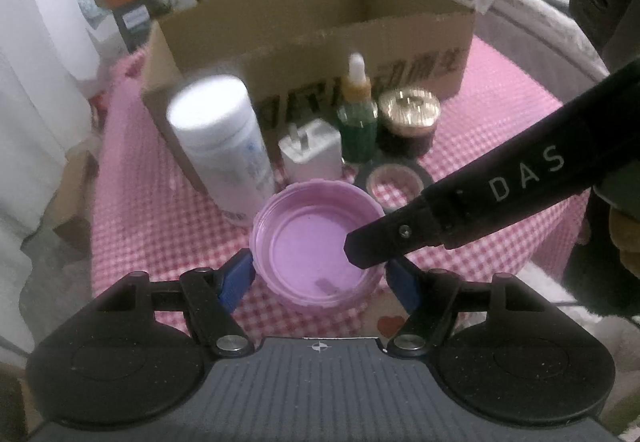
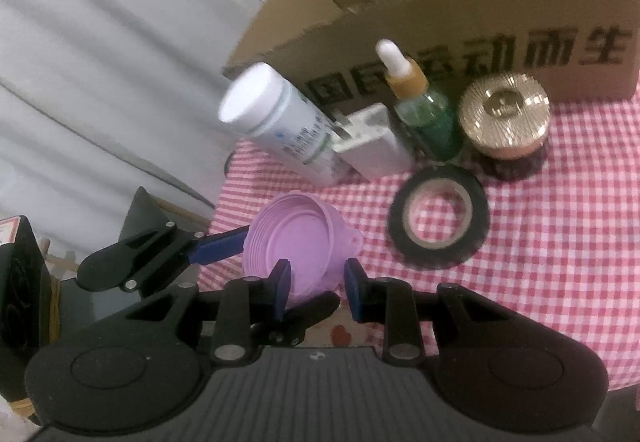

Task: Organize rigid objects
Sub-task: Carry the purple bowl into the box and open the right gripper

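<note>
A pink plastic lid (image 1: 318, 248) lies open side up at the near edge of the checked table. My left gripper (image 1: 320, 276) has its blue fingers pressed on the lid's two sides. My right gripper (image 2: 316, 288) straddles the lid's rim (image 2: 292, 242), one finger inside the lid, one outside; its finger (image 1: 372, 244) shows in the left wrist view reaching into the lid. Behind stand a white bottle (image 1: 222, 139), a white charger (image 1: 312, 149), a green dropper bottle (image 1: 358, 113), a gold-lidded jar (image 1: 408, 119) and a black tape roll (image 2: 438, 222).
An open cardboard box (image 1: 320, 37) stands behind the items on the pink checked tablecloth (image 1: 500, 121). The table's near edge lies just below the lid. White curtains (image 2: 100, 61) hang to the left.
</note>
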A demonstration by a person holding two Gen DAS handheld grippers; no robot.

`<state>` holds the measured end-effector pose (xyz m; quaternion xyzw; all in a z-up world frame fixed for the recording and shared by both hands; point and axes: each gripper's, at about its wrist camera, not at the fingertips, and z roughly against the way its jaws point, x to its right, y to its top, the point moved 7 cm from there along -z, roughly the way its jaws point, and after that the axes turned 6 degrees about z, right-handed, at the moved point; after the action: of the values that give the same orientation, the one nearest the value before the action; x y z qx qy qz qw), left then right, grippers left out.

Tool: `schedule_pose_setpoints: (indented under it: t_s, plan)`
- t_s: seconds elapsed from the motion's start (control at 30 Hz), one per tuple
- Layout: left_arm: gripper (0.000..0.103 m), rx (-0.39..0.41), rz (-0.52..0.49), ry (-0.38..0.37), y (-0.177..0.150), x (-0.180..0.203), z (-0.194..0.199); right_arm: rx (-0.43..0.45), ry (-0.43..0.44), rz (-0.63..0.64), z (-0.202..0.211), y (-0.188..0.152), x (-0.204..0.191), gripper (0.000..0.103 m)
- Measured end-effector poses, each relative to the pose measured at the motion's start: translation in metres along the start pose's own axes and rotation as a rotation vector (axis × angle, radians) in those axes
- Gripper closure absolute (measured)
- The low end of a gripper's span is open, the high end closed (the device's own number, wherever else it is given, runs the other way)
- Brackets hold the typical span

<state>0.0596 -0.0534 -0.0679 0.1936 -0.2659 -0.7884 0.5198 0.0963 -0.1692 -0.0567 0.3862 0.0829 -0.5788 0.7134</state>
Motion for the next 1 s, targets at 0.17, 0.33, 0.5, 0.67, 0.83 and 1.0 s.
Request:
schedule_pose_setpoints:
  t_s: [0.17,0.33,0.5,0.67,0.83,1.0]
  plan:
    - [0.031,0.098,0.009,0.029,0.021,-0.008,0.036,0.064,0.02,0.064,0.023,0.014,-0.026,0.071]
    - [0.031,0.213,0.0,0.051,0.061,-0.021,0.069,0.167,0.036,0.173,0.054,0.046,-0.058,0.071]
    - [0.031,0.261,-0.015,0.043,0.111,-0.032,0.075,0.239,0.037,0.241,0.078,0.092,-0.075,0.071]
    - [0.031,0.186,-0.014,0.0,0.162,-0.043,0.043,0.246,0.016,0.237,0.075,0.142,-0.067,0.071]
    - [0.031,0.036,0.004,-0.05,0.183,-0.052,-0.011,0.159,0.02,0.127,0.049,0.187,-0.026,0.071]
    - [0.031,-0.129,0.029,-0.103,0.183,-0.052,-0.063,0.031,0.013,0.014,0.013,0.208,0.025,0.071]
